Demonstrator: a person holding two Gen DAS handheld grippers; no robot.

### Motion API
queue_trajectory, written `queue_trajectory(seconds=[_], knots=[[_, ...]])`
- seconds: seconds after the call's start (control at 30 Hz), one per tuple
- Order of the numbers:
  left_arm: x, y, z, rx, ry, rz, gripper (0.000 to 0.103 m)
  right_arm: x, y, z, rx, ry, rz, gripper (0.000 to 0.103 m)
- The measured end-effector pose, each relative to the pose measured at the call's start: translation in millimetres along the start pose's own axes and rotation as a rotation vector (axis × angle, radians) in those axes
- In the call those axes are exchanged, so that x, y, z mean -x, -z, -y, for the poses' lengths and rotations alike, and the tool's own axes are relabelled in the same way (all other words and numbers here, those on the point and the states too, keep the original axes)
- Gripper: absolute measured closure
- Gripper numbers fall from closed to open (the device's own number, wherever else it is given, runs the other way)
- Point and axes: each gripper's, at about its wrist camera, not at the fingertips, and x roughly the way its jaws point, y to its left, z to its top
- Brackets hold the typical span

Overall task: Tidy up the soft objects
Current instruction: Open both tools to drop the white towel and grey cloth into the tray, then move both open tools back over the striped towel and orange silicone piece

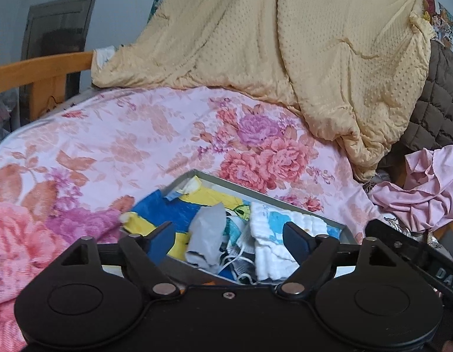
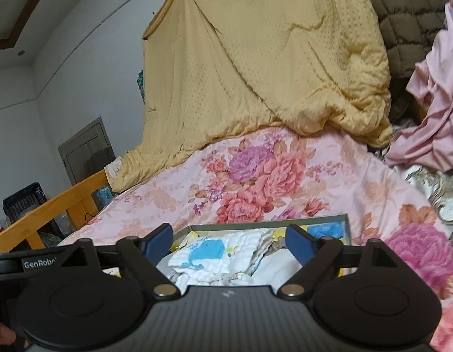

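Cloths fill a shallow grey tray resting on a bed's pink floral sheet, seen from two wrist cameras. In the left view, a blue-and-yellow cloth spills over the tray's rim at 9 o'clock, a grey rag lies at its middle, and a white cloth with a blue print sits at 3 o'clock. White cords tangle beneath the rag. The left claw hangs released above the pile, jaws spread wide, nothing between its pads. In the right view, the right claw is likewise released and empty, poised over the same white cloth near the tray's rim. A yellow quilt drapes at 12 o'clock, beyond the tray. Crumpled pink fabric lies at 3 o'clock, a brown quilted cover above it. A wooden bed rail runs at 9 o'clock.
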Motion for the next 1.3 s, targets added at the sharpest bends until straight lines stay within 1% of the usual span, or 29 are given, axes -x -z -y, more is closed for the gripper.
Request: queue_trajectory(seconds=[0.1,0.27,0.33,0.43,0.63,0.87,1.07,1.3], knots=[[16.5,1.8,-4.8,-0.003,-0.013,0.023,0.008,15.4,1.0,-5.0,0.023,0.01,0.018,0.009],[44.9,8.1,-13.0,-0.017,-0.011,0.046,0.003,40.5,5.4,-17.0,0.066,0.017,0.046,0.003],[55.0,11.7,-16.1,-0.019,-0.012,0.052,0.002,49.5,6.0,-21.9,0.084,0.017,0.06,0.001],[70.0,17.8,-21.0,-0.02,-0.006,0.061,0.001,65.2,9.2,-29.3,0.098,0.021,0.082,0.001],[94.3,33.6,-28.8,-0.036,-0.008,0.062,0.001,91.3,21.8,-37.2,0.111,0.021,0.078,0.0],[121.3,55.5,-36.5,-0.08,0.01,0.06,0.001,120.8,41.0,-48.0,0.13,0.036,0.053,0.0],[138.9,76.4,-43.5,-0.12,0.024,0.036,0.001,132.9,57.4,-53.8,0.117,0.035,-0.025,0.0],[152.3,101.1,-55.6,-0.146,0.028,0.007,0.001,150.4,78.2,-63.6,0.133,0.058,-0.075,0.0]])
